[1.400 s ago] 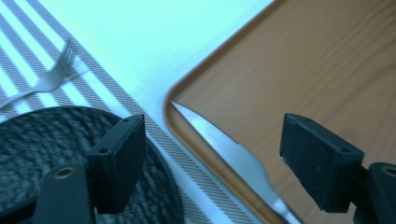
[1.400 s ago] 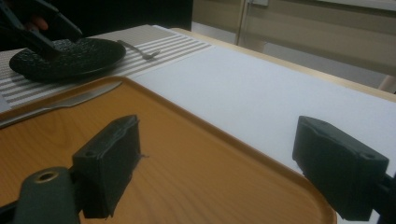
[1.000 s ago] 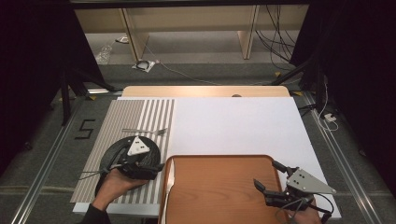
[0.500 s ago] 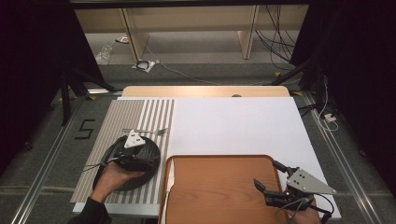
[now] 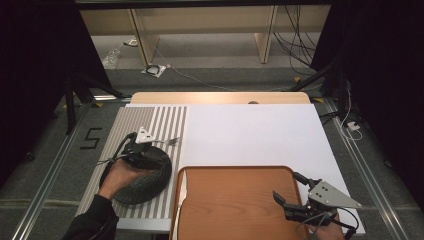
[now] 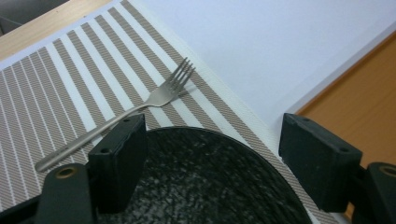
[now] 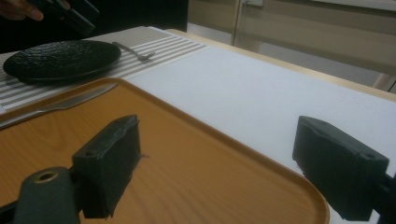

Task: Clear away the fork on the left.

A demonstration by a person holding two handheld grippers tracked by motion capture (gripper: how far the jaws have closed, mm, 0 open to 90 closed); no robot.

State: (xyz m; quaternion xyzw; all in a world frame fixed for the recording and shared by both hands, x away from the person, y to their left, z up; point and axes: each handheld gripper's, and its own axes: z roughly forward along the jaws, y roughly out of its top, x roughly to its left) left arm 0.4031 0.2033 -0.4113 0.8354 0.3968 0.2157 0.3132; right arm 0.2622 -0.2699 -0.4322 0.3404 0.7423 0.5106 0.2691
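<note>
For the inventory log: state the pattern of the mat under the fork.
The mat has brown-and-white stripes, clearest in the left gripper view.

The high view is bright in the middle and very dark at both sides. Light falls from above onto the white sheet [image 5: 250, 135], which looks pale and a bit washed out. The picture is soft and grainy. In the left gripper view the fork [image 6: 140, 109] is sharp and has a small dark shadow, while the near black jaws are blurry. The right gripper view is dimmer, with a fuzzy background.
</note>
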